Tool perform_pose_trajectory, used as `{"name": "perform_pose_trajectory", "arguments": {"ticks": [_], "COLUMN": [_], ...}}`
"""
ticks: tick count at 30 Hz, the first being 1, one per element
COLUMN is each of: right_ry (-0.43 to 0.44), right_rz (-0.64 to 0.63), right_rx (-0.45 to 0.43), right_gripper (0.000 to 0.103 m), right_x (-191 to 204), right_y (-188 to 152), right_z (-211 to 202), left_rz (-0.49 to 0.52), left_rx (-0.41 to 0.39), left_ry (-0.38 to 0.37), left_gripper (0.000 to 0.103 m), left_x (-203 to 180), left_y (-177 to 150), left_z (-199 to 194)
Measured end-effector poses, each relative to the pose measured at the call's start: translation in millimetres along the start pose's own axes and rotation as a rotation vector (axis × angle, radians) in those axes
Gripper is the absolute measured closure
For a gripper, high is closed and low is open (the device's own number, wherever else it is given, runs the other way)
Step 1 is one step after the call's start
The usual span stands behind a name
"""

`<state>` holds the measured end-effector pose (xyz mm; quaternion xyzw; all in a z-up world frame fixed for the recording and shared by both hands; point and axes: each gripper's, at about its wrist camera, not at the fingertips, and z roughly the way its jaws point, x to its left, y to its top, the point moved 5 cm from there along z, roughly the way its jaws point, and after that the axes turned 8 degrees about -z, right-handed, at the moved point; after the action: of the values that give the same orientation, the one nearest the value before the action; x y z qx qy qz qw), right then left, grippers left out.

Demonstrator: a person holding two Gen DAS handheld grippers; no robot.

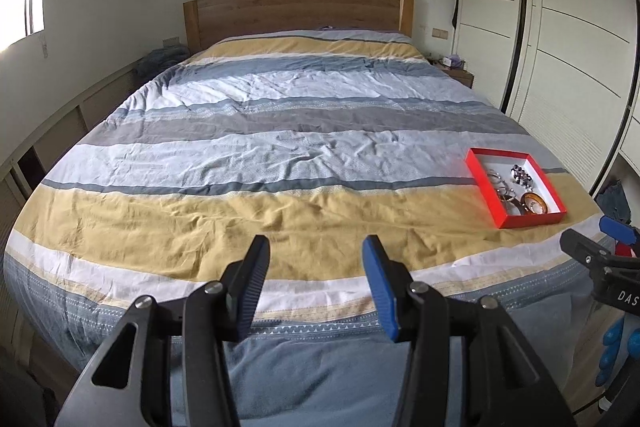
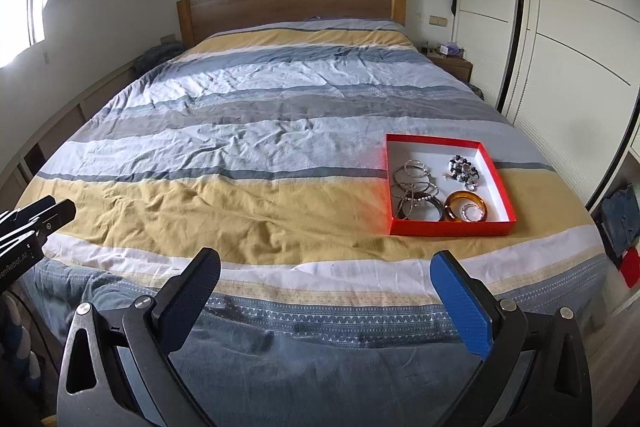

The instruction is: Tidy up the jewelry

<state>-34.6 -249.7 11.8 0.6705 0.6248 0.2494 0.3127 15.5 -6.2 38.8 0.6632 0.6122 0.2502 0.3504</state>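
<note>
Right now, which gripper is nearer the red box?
Right. The right gripper hangs just short and left of the red box; the left gripper is farther left.

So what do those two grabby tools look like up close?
Both are black plastic, shaped like big clamps with silver round bolts at the joints. The left tool and the right tool each have two ribbed pads, blue where the light catches them. White lettering is printed on the bodies. A blue glove shows beside the right one.
</note>
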Motion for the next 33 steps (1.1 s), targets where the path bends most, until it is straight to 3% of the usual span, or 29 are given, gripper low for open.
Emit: {"name": "perform_pose_trajectory", "arguments": {"ticks": [12, 25, 33], "right_ry": [-0.041, -0.049, -0.071], "right_rz": [-0.018, -0.031, -0.014], "right_rx": [-0.013, -0.083, -0.111], "right_gripper": [0.0, 0.0, 0.0], "right_x": [4.9, 4.1, -7.6], "right_y": [-8.1, -7.0, -6.5], "right_z": [-21.4, -46.3, -51.1], "left_rz": [-0.023, -0.016, -0.007], "left_rx": [-0.045, -0.09, -0.096], "left_ry": [0.017, 0.074, 0.064], "left_gripper": [0.057, 0.053, 0.052], "left_x": [22.4, 16.2, 8.5], "left_y": [-9.2, -7.0, -6.1], "left_z": [-25.2, -44.8, -47.7]}}
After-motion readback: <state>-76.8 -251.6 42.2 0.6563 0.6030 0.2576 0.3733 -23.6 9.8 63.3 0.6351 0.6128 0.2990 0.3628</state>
